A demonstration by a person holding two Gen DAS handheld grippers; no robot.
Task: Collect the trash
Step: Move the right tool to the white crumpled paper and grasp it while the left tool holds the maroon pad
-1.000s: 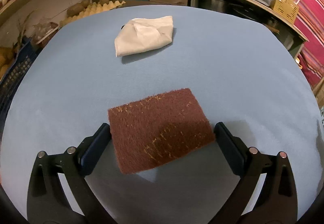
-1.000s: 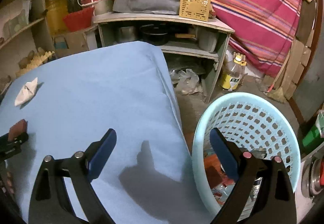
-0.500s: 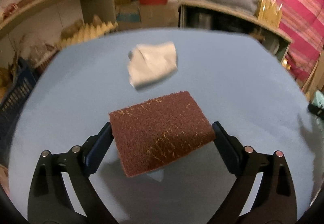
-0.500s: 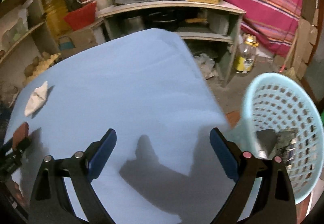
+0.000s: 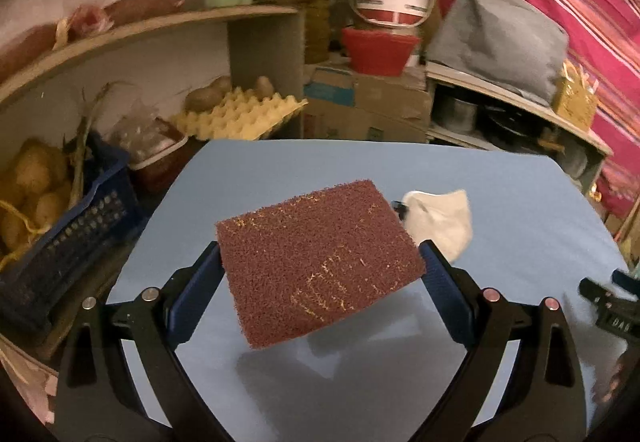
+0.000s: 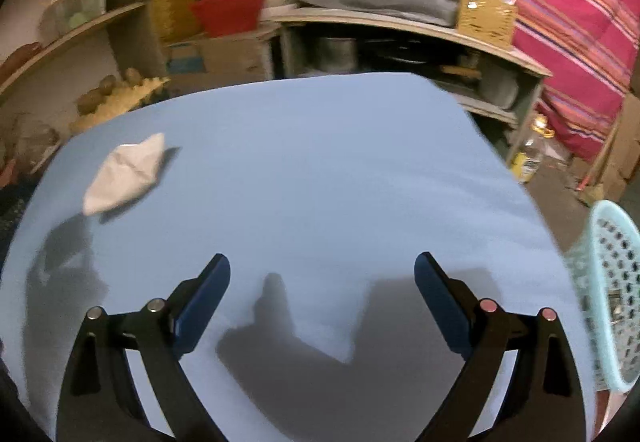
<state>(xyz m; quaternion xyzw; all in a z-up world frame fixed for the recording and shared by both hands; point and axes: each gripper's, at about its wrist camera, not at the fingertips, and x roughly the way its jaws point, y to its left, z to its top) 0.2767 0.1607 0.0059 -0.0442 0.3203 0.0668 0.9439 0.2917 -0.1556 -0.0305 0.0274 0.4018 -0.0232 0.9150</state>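
The left gripper is clamped on a brown scouring pad, one blue finger pressed to each side edge, the pad lifted clear of the blue table with its shadow below. A crumpled white paper lies on the table just beyond the right finger. The right gripper hangs over bare blue cloth, fingers wide apart and holding nothing; the paper sits well ahead of its left finger, a pale blue basket off the table edge outside its right finger
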